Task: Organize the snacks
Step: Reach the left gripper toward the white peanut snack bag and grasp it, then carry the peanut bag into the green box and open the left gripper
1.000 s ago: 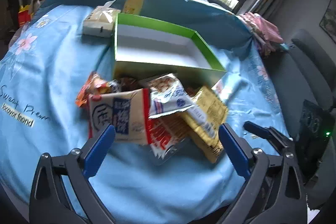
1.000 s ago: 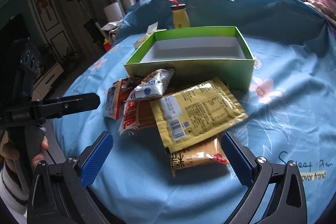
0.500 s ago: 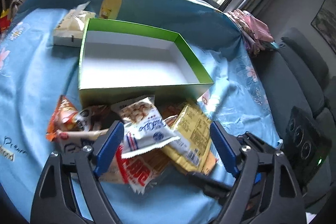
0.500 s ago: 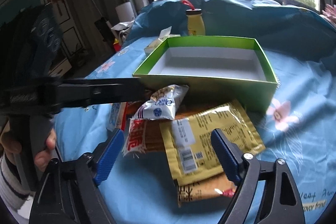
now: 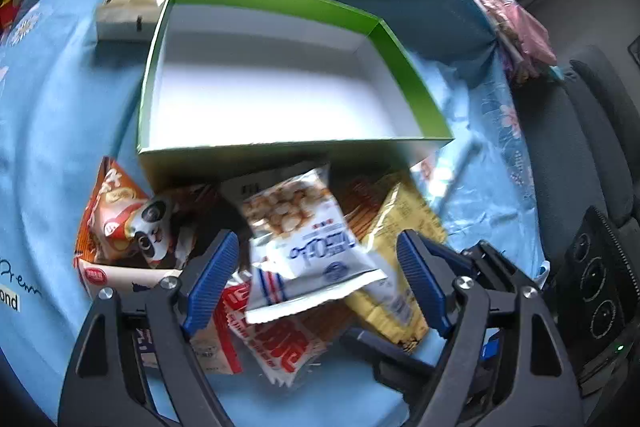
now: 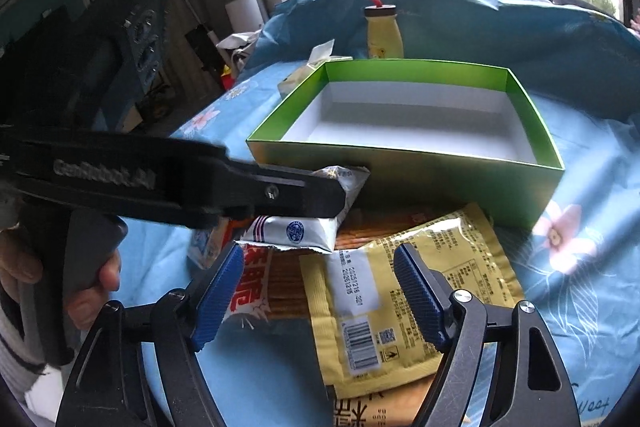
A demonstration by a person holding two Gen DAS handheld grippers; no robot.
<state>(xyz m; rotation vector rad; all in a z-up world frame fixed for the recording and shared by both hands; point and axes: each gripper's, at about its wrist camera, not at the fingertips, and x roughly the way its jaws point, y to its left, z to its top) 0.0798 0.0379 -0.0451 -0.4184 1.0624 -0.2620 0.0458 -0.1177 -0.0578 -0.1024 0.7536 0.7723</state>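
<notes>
Item: white-and-blue snack packet [image 5: 304, 243], top of the heap, lying on the blue cloth [image 5: 60, 131] just before the near wall of the green box [image 5: 404, 67]; my left gripper [image 5: 316, 267] straddles it, jaws spread, pads not yet touching, nothing held. Beneath and beside it: yellow packet [image 6: 404, 291], red-lettered packet [image 5: 280, 343], panda packet [image 5: 132, 227]; all outside the box. Box interior bare white; I judge sorting barely begun, every packet left to move. My right gripper [image 6: 320, 291] hangs parted over the yellow packet, gripping nothing. Beyond the box: yellow bottle [image 6: 382, 35], tissue pack [image 5: 136, 3].
</notes>
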